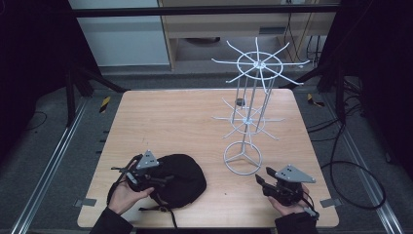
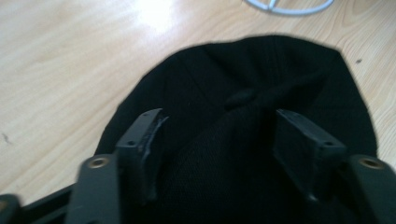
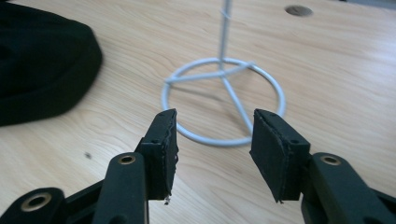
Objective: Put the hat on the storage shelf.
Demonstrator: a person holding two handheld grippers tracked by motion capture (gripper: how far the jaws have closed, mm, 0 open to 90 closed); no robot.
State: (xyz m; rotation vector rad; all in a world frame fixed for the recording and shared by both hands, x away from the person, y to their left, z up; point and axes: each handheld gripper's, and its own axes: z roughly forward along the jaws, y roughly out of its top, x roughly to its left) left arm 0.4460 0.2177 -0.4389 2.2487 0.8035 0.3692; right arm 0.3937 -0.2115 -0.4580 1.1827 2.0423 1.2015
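Note:
A black knit hat [image 1: 182,181] lies crumpled near the table's front left. My left gripper [image 1: 163,179] rests over its left side, held by a hand. In the left gripper view the jaws stand wide apart with a raised fold of the hat [image 2: 261,70] between them, and the pads [image 2: 149,140] do not press on it. A white wire display stand [image 1: 248,117] with two tiers of spokes rises at centre right. My right gripper [image 1: 261,181] is open and empty, low over the wood, just right of the stand's base ring [image 3: 275,91].
The wooden table [image 1: 170,122] has a small dark hole [image 1: 239,101] behind the stand. The hat [image 3: 42,70] sits left of the base ring [image 1: 242,158]. Dark frame posts and cables surround the table on the floor.

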